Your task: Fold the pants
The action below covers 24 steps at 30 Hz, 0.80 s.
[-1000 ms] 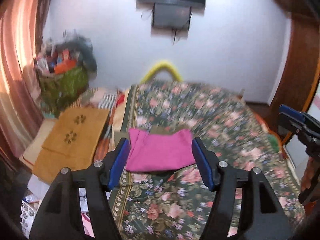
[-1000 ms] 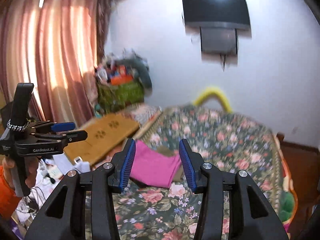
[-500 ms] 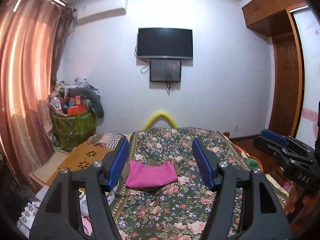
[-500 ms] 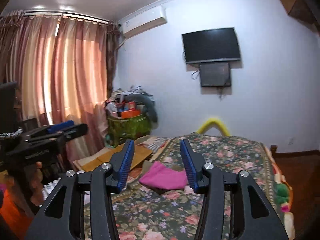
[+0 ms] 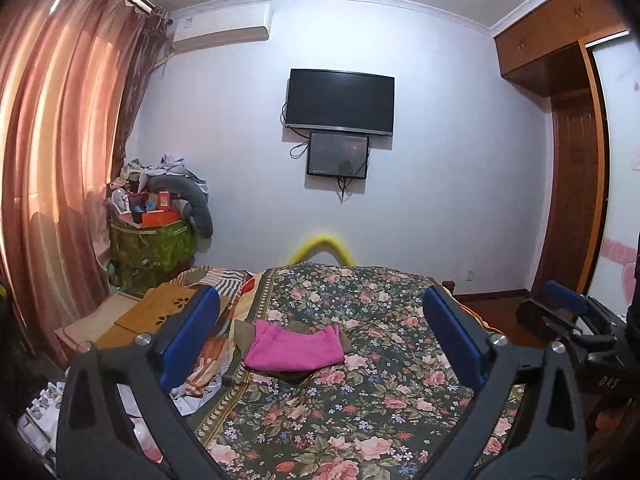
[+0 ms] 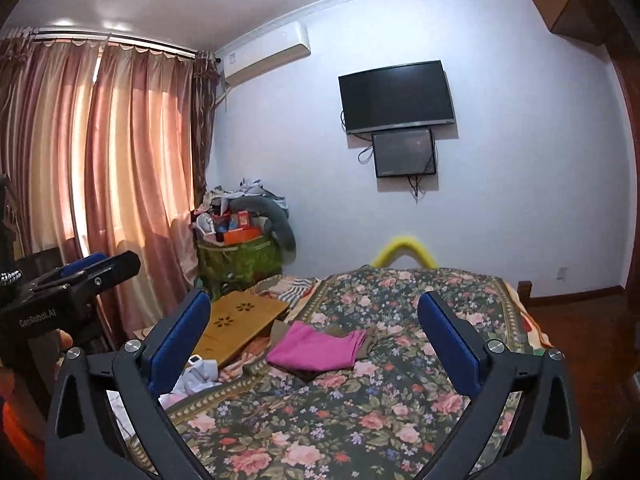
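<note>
I am holding my left gripper (image 5: 320, 344) up over the near end of the bed, its blue pads (image 5: 188, 336) spread wide and gripping nothing. My right gripper (image 6: 314, 344) is hanging the same way, its pads (image 6: 178, 338) just as far apart and bare. In the left view the right gripper (image 5: 576, 328) is showing at the right edge, well apart from the cloth; in the right view the left gripper (image 6: 72, 284) is sitting at the left edge with a bit of my hand (image 6: 62, 338) under it.

The floral bedspread (image 5: 360, 420) is lying flat beneath both tools. Further on, toward the left side of the bed, the pink pants (image 5: 296, 346) are lying folded into a compact rectangle, resting on a brown cloth (image 5: 244, 332) whose edges are peeking out around them. Neither gripper is touching the pants.

Just left of the bed a wooden board (image 6: 236, 326) is lying with flower cutouts. Beyond it a green basket (image 5: 152, 248) is standing heaped with clutter, beside pink curtains (image 6: 120, 168). A yellow arch (image 5: 320, 246) is rising past the bed's far end. On the far wall a TV (image 5: 340, 102) is hanging above a smaller screen (image 5: 338, 154), with an air conditioner (image 6: 266, 58) up near the ceiling.
</note>
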Available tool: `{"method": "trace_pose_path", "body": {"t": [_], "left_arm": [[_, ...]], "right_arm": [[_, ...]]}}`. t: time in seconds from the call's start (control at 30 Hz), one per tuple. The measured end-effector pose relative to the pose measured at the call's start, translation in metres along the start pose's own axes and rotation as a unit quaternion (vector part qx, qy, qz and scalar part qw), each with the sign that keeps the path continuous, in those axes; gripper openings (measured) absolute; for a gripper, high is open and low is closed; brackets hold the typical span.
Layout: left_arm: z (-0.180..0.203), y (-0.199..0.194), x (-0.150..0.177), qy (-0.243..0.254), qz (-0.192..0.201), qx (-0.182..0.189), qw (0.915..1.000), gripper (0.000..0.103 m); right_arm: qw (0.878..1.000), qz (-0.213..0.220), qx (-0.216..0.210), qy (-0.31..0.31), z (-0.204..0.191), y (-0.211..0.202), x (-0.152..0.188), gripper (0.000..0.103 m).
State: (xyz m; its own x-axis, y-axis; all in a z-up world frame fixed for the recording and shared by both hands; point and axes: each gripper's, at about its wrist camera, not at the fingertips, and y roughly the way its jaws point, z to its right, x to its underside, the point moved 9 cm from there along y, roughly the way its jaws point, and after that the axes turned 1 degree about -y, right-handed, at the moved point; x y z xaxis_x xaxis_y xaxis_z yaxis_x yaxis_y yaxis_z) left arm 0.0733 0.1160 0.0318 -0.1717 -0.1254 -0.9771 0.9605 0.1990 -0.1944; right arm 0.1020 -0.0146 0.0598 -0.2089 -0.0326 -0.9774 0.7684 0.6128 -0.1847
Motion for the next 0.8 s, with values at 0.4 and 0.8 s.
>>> {"method": "trace_pose_path", "body": {"t": [0.4, 0.8], "left_arm": [[0.005, -0.001, 0.002, 0.005, 0.000, -0.006, 1.0000, 0.103], [0.005, 0.004, 0.006, 0.002, -0.004, -0.004, 1.0000, 0.103]], "right_arm": [[1.000, 0.002, 0.001, -0.006, -0.006, -0.019, 0.009, 0.103], [1.000, -0.001, 0.004, -0.013, -0.008, -0.020, 0.008, 0.103]]}}
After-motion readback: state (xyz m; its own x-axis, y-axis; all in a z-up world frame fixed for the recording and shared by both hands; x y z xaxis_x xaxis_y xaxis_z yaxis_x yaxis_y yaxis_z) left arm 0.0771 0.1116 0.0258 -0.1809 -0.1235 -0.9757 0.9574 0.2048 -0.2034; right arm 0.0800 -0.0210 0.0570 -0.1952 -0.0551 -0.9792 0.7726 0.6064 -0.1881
